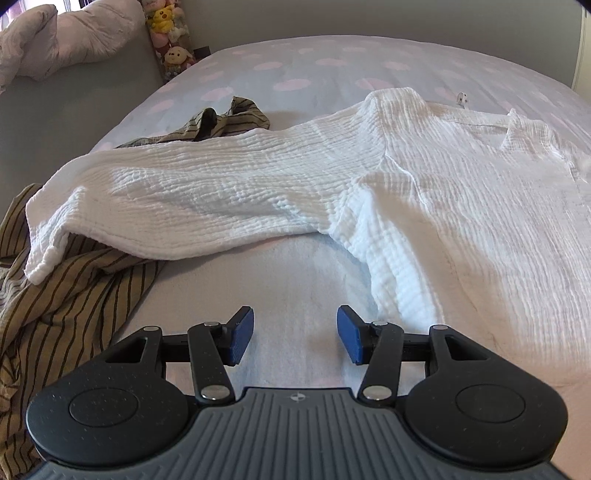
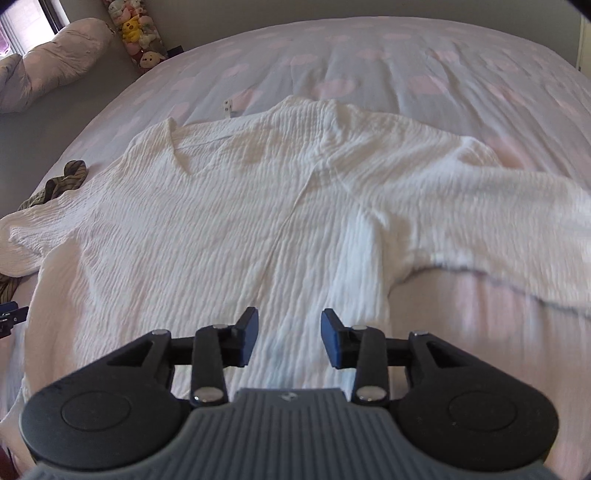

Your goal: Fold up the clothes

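A white crinkled long-sleeved V-neck top (image 2: 236, 221) lies spread flat on the bed, neck at the far side. In the left wrist view its left sleeve (image 1: 192, 192) stretches out to the left, with the cuff resting on a striped olive garment (image 1: 74, 302). My left gripper (image 1: 294, 334) is open and empty over bare sheet just below that sleeve. My right gripper (image 2: 290, 338) is open and empty above the top's lower body. The right sleeve (image 2: 498, 221) reaches to the right.
The bed has a pale sheet with pink spots (image 2: 369, 55). A crumpled duvet (image 1: 66, 37) and a stack of plush toys (image 1: 168, 33) are at the far left. A small white tag (image 1: 461, 99) lies beyond the collar.
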Action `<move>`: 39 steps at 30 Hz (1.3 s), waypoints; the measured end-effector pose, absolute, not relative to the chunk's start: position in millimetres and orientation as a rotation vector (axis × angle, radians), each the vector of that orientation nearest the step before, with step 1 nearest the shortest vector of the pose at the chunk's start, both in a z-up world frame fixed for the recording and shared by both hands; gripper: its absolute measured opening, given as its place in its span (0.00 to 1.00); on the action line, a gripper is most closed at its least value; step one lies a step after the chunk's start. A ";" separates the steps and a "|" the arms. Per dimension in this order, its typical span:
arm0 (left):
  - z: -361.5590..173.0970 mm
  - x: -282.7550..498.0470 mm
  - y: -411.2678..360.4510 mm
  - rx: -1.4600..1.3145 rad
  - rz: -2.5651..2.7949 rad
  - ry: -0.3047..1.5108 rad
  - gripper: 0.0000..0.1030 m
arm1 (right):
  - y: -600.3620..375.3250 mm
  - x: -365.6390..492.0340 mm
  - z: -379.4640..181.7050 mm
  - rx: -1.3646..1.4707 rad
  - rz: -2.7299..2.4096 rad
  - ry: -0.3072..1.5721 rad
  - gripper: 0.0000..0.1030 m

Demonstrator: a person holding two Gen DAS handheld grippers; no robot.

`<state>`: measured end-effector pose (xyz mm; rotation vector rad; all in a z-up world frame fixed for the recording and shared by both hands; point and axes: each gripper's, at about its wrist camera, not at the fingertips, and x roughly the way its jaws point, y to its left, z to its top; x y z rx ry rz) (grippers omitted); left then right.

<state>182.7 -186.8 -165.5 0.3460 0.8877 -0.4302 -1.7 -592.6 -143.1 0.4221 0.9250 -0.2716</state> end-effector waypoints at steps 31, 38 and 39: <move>-144.8 171.0 -156.1 0.099 -0.653 0.899 0.51 | -488.9 -13.9 -163.6 0.418 -0.472 1.163 0.49; -105.8 147.7 -149.1 0.083 -0.627 0.885 0.51 | -497.5 -62.2 -108.0 0.408 -0.327 1.064 0.52; -99.7 141.8 -149.6 0.071 -0.637 0.897 0.51 | -499.5 -72.7 -101.1 0.394 -0.327 1.056 0.56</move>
